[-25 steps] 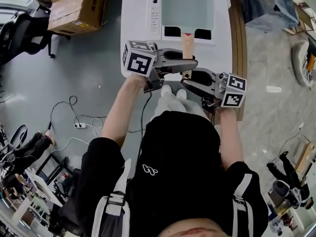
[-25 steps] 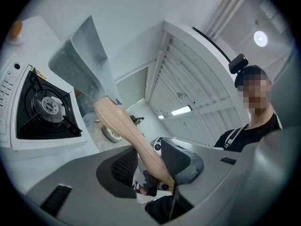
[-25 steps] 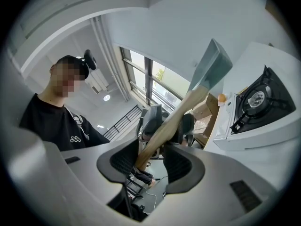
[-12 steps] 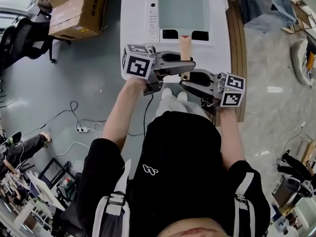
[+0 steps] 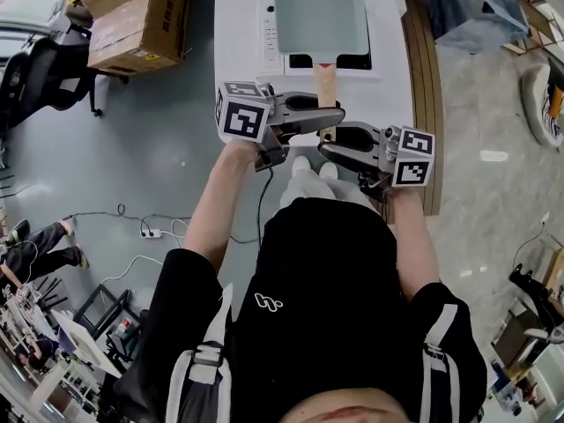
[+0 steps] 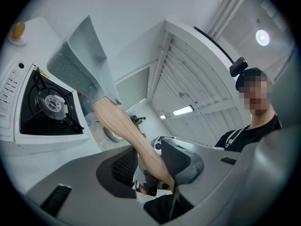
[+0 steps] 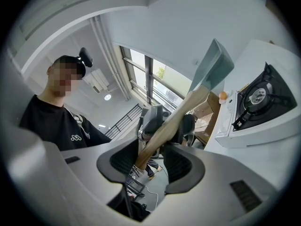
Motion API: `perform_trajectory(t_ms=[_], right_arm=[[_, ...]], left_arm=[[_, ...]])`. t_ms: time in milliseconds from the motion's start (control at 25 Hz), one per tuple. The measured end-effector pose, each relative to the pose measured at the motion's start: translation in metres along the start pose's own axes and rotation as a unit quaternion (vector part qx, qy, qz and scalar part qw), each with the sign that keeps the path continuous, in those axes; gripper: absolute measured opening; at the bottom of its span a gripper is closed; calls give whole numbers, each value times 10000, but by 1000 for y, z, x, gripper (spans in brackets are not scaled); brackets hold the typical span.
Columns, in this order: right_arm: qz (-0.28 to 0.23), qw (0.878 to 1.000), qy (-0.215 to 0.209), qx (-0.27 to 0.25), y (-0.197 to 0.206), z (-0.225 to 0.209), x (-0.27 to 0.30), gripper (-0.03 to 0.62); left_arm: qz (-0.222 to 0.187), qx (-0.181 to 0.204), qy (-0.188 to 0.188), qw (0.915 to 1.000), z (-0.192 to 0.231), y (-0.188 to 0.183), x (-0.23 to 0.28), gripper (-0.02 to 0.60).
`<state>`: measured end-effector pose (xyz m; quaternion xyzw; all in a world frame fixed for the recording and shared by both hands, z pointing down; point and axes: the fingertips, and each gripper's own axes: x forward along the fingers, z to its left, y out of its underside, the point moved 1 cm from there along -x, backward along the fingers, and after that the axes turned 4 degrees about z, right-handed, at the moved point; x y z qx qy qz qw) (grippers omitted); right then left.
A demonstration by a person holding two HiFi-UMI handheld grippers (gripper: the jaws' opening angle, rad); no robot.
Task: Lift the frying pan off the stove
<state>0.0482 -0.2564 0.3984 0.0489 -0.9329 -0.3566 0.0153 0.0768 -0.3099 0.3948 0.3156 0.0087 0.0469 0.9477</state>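
Note:
A pale green square frying pan (image 5: 319, 11) with a wooden handle (image 5: 326, 82) hangs above the white stove (image 5: 264, 25), its body tilted up off the black burner (image 6: 49, 102). My left gripper (image 5: 328, 120) is shut on the handle (image 6: 127, 131) from the left. Just nearer to me, my right gripper (image 5: 339, 146) is shut on the same handle (image 7: 174, 119). In the left gripper view the pan (image 6: 82, 60) rises over the burner. The right gripper view shows the pan (image 7: 211, 65) high above the stove (image 7: 258, 98).
The stove stands on a white table (image 5: 238, 86) with a small orange thing (image 6: 18, 29) at its far corner. Cardboard boxes (image 5: 132, 16) and a black chair (image 5: 35, 69) stand to the left. A wooden bench (image 5: 425, 77) runs along the right. Cables (image 5: 132, 227) lie on the floor.
The pan and both grippers have drifted slightly left in the head view. Both grips on the handle stay the same.

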Motion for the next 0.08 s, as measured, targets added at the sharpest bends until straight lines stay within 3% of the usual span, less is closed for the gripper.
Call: perform_trajectory(t_ms=[80], right_arm=[[0, 10000, -3, 22, 2, 0, 0, 176]], left_arm=[[-1, -35, -4, 10000, 1, 2, 0, 163]])
